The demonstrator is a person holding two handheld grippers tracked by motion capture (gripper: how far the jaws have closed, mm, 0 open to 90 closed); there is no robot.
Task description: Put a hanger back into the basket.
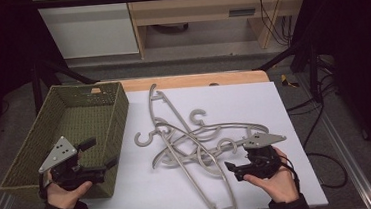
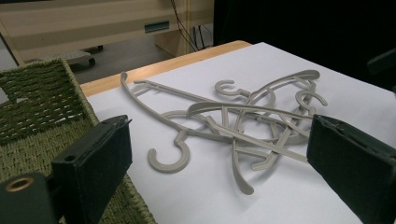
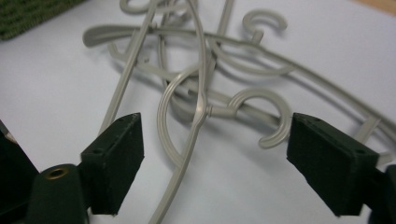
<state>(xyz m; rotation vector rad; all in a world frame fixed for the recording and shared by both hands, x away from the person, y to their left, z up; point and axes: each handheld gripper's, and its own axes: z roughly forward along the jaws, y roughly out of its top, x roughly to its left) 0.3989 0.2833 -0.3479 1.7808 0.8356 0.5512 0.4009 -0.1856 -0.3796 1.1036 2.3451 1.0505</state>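
Several grey plastic hangers (image 1: 191, 139) lie tangled in a heap on a white board (image 1: 253, 104). My left gripper (image 1: 99, 152) is held over the near right corner of a green woven basket (image 1: 119, 114), open, with nothing between its jaws. In the left gripper view, the left gripper (image 2: 219, 158) faces the hangers (image 2: 233, 116) from a distance, with the basket (image 2: 42, 102) at the left. My right gripper (image 1: 235, 171) is at the heap's near right edge, open. In the right gripper view, the right gripper (image 3: 222, 158) has its jaws spread either side of a hanger hook and bar (image 3: 201, 93), not touching them.
The basket looks empty inside. A wooden table edge (image 1: 196, 80) shows beyond the board. Bare white board lies to the right and front left of the heap. Cables (image 1: 323, 164) trail on the floor at the right. A basket corner (image 3: 28, 14) shows in the right gripper view.
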